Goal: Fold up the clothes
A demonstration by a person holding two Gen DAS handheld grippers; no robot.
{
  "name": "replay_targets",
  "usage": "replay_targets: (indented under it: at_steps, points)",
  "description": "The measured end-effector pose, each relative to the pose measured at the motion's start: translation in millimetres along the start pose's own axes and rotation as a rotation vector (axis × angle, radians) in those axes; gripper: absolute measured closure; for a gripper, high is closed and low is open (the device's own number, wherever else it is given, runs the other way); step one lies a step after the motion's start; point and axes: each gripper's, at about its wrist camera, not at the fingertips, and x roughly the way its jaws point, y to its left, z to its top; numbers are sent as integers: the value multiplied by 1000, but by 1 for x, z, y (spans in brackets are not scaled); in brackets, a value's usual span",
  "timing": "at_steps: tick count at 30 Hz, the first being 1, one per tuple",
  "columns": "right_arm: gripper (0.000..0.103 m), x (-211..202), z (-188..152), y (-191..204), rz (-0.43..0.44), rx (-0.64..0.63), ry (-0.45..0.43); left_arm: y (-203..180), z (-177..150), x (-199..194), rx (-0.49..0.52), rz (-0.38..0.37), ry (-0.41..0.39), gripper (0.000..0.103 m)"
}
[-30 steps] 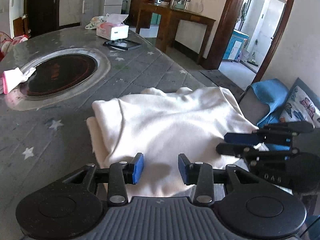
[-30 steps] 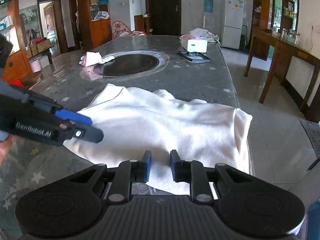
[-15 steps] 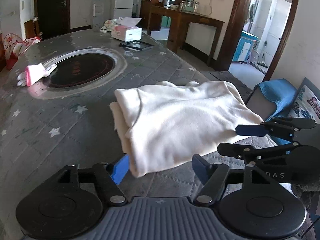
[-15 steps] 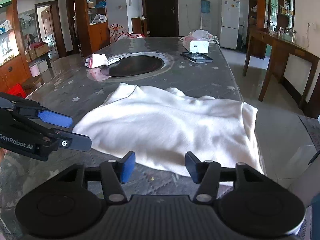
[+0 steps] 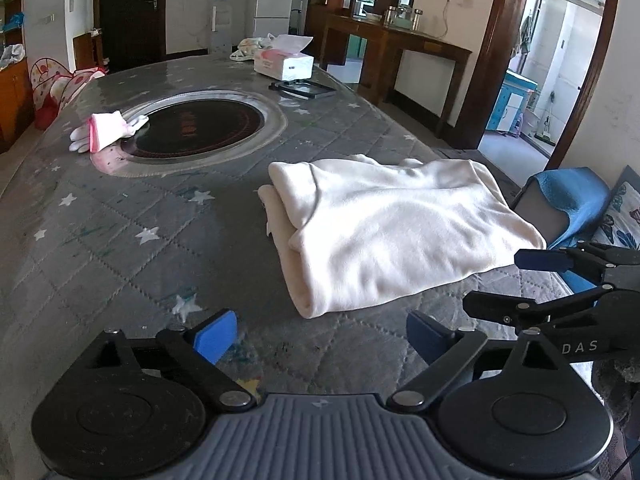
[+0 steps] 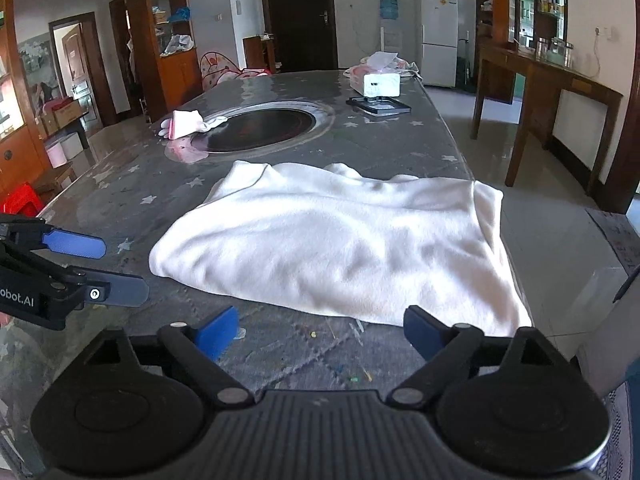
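Observation:
A folded cream-white garment lies flat on the grey star-patterned table; it also shows in the right wrist view. My left gripper is open and empty, held back from the garment's near corner. My right gripper is open and empty, just short of the garment's near edge. The right gripper shows at the right of the left wrist view, and the left gripper at the left of the right wrist view. Neither touches the cloth.
A round black cooktop is set into the table. A pink-and-white glove lies at its rim. A tissue box and a dark tray sit at the far end. A blue-cushioned chair stands past the table's right edge.
Both grippers have let go of the garment, opened wide and drawn back toward the near table edge. The garment now lies folded and still.

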Motion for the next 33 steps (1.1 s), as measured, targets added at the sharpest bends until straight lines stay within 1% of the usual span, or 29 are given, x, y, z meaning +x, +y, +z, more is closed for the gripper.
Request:
replay_targets:
  at_steps: [1, 2, 5, 12, 17, 23, 33]
  points:
    - [6, -1, -1, 0, -3, 2, -1, 0, -1, -1, 0, 4, -2, 4]
    - [4, -1, -2, 0, -8, 4, -1, -1, -1, -1, -2, 9, -3, 0]
    - [0, -1, -4, -1, -19, 13, 4, -1, -3, -2, -12, 14, 1, 0]
    - [0, 3, -14, -5, -28, 33, 46, -1, -10, -1, -46, 39, 31, 0]
    - [0, 9, -22, -5, -29, 42, 78, 0, -12, -2, -64, 59, 38, 0]
    - [0, 11, -25, 2, -61, 8, 82, -1, -13, -4, -67, 91, 32, 0]
    - [0, 12, -24, 4, -73, -7, 85, -3, -13, -6, -83, 119, 35, 0]
